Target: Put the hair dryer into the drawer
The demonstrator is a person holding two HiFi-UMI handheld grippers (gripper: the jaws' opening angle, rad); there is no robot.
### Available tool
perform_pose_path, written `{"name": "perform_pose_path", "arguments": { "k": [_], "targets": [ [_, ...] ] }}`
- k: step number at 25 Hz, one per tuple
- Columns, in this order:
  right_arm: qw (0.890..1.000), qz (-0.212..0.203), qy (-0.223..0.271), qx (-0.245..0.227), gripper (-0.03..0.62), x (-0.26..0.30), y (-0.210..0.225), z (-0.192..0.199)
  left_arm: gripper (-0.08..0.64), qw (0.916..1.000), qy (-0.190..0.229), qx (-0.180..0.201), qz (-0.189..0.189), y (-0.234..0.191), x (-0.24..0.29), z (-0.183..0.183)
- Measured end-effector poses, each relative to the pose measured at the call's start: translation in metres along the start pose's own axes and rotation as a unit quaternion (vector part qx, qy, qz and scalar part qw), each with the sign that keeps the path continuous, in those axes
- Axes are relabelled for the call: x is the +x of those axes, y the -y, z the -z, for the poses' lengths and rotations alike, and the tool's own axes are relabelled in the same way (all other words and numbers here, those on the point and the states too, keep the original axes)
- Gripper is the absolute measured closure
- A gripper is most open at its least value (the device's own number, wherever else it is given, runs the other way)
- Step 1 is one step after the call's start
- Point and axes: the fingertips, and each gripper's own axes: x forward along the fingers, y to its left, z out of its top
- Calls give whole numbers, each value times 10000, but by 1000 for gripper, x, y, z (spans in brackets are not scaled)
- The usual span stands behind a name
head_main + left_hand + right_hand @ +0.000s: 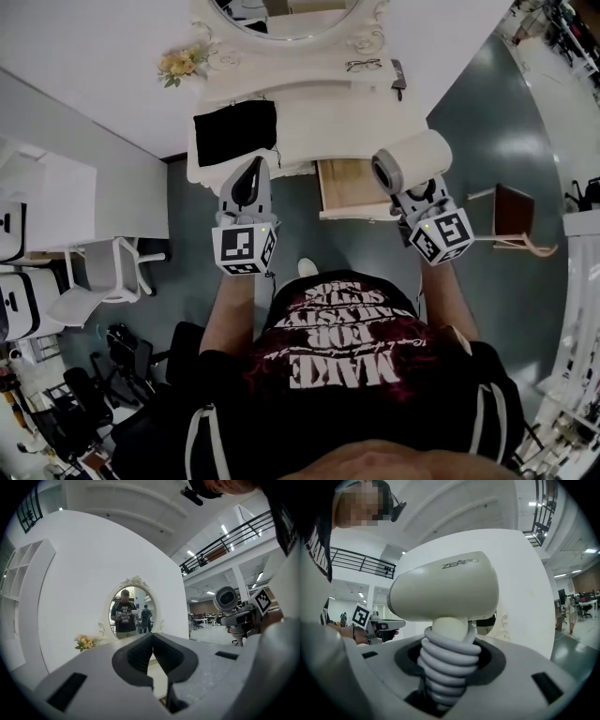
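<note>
On the bench (328, 112), a cloth (234, 131) is laid at 9 o'clock, flowers (183, 64) at 10, a mirror (281, 11) at 12 and glasses (364, 65) at 1. The drawer (349, 183) is set at 5 o'clock. It is flanked by the left tongs (251, 169) at 9 o'clock and the hair dryer (412, 159), held in the right tongs (412, 194), at 3.

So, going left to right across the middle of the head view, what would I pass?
White chair → left gripper → open drawer → hair dryer → wooden stool.
</note>
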Motion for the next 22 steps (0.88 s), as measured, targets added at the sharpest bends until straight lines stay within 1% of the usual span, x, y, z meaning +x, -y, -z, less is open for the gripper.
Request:
{"name": "perform_pose_path", "arguments": {
  "k": [6, 10, 14, 19, 22],
  "targets": [
    [9999, 129, -23, 0, 396, 17, -12, 1, 555, 9999, 28, -48, 138, -19, 3, 6],
    [9997, 221, 14, 92, 396, 25, -18, 0, 555, 9997, 62, -30, 254, -29, 5, 8],
    [9995, 305, -45, 84, 396, 26, -18, 1, 555, 9992, 63, -94, 386, -31, 8, 13],
    [9993, 347, -149, -51, 396, 26, -13, -2, 557, 9990, 33, -133, 424, -31, 21, 15],
    [9992, 367, -150, -43, 396, 23, -3, -2, 555, 9990, -18, -114, 432, -26, 27, 17]
  ]
}}
